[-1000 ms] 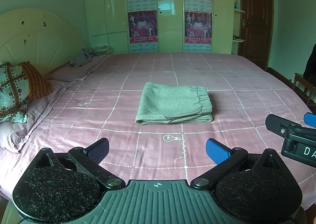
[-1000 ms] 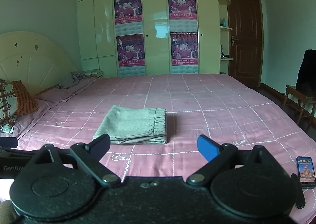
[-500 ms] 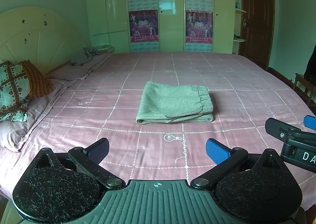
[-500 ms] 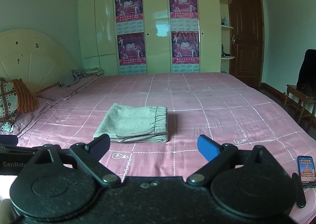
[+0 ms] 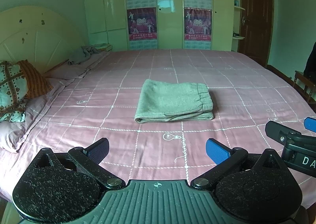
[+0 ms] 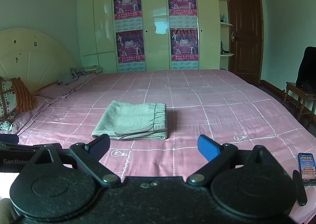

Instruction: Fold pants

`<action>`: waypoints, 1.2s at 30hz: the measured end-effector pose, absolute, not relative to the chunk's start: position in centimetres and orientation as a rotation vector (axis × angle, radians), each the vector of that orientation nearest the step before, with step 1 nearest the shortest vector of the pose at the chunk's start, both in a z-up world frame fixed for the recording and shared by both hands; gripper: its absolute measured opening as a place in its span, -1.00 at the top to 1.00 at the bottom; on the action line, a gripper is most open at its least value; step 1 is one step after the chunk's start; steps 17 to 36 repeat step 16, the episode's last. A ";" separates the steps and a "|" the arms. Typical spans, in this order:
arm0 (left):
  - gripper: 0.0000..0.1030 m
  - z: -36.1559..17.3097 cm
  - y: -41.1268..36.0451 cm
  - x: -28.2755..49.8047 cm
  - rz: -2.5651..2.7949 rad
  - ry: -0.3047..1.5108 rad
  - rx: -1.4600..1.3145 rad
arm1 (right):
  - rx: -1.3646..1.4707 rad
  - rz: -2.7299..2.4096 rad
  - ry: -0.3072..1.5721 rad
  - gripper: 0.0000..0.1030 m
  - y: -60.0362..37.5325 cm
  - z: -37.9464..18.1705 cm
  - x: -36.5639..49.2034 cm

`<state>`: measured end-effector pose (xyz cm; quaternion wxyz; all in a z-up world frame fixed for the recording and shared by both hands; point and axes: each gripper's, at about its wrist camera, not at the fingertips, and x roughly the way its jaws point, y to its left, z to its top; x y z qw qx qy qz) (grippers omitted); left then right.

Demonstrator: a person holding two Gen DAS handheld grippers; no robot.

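Observation:
The grey-green pants [image 5: 173, 103] lie folded into a flat rectangle in the middle of the pink checked bed [image 5: 246, 89], elastic waistband on the right. They also show in the right wrist view [image 6: 131, 121]. My left gripper [image 5: 157, 150] is open and empty, held back near the bed's near edge, apart from the pants. My right gripper [image 6: 154, 146] is open and empty, also short of the pants; it shows at the right edge of the left wrist view [image 5: 290, 127].
Pillows [image 5: 15, 89] and a curved headboard [image 5: 35, 40] are at the left. A crumpled grey cloth [image 5: 83, 56] lies at the far left corner. A phone [image 6: 306, 165] lies on the bed at the near right. A wooden chair [image 6: 302, 95] stands right of the bed.
Both views have shifted only slightly; the pants stay folded and still, and both grippers stay open.

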<state>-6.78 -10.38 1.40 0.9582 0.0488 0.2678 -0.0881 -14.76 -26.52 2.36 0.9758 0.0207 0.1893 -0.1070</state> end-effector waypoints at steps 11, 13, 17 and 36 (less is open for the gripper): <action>-0.99 1.4 -10.6 -4.9 -0.216 0.503 0.093 | 0.042 -0.235 0.408 -0.86 -26.5 1.6 -13.0; -0.99 1.4 -10.6 -4.4 -0.215 0.505 0.091 | 0.045 -0.234 0.415 -0.86 -26.6 1.5 -12.6; -1.00 1.3 -11.0 -3.3 -0.230 0.542 0.116 | 0.045 -0.235 0.426 -0.86 -26.7 1.4 -11.8; -1.00 1.3 -11.0 -3.3 -0.230 0.542 0.116 | 0.045 -0.235 0.426 -0.86 -26.7 1.4 -11.8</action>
